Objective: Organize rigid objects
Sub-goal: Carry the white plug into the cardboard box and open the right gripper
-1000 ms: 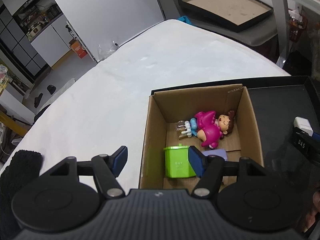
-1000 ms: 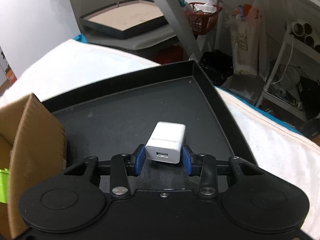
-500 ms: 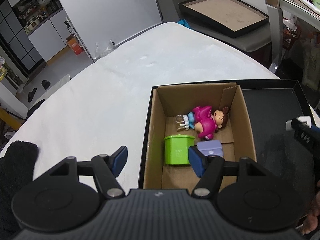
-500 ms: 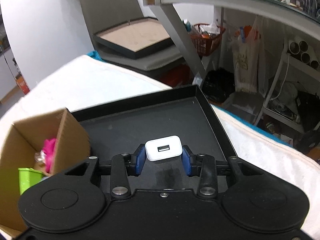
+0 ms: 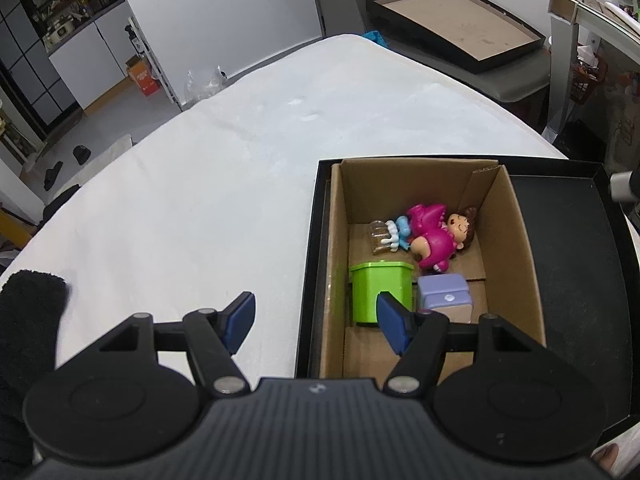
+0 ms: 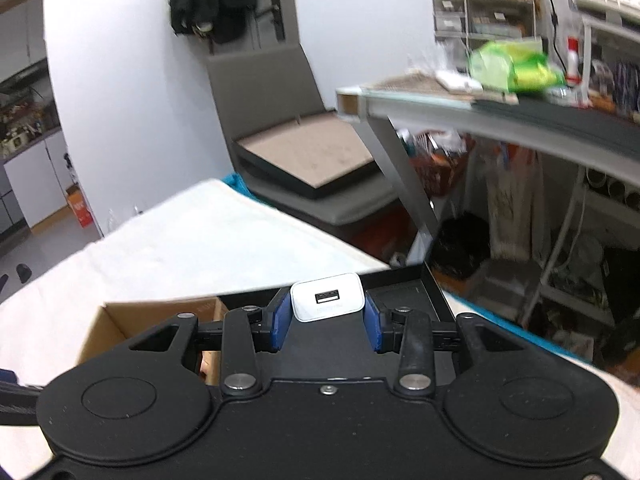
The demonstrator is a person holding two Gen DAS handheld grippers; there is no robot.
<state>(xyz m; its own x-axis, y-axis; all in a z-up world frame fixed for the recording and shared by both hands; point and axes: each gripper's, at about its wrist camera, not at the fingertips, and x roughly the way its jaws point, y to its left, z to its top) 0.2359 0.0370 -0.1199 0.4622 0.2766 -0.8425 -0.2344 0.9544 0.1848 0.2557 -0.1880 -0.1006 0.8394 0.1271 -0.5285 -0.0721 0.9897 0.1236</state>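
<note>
1. R gripper (image 6: 327, 317): blue pads closed tight on a small white plastic USB charger block (image 6: 328, 297), one pad on each side, USB port facing the cam. Charger is up in the air, clear of any surface.
2. Below/behind the charger: shallow black tray (image 6: 434, 286), its far corner visible just past the pads. Open brown cardboard box (image 6: 120, 312) sits to the left in the R wrist view.
3. L gripper (image 5: 316, 320): jaws apart about mid-width, nothing between the pads. It hangs over the near-left edge of the tray (image 5: 310, 264), left pad over the white padded tabletop (image 5: 200, 184), right pad over the box (image 5: 520, 248).
4. Box stands inside the tray, at its left side; the tray's right part is bare black floor.
5. Box contents: green plastic toy bin (image 5: 380, 290) upright near the front; lilac lidded plastic block (image 5: 444, 294) just beside it on the right; pink-dressed doll figure w/ brown hair (image 5: 436, 240) lying on its side further back; small clear-and-light-blue toy (image 5: 386, 236) touching the doll's left end.
6. Black fuzzy fabric (image 5: 28, 320) at far left edge of the L wrist view.
</note>
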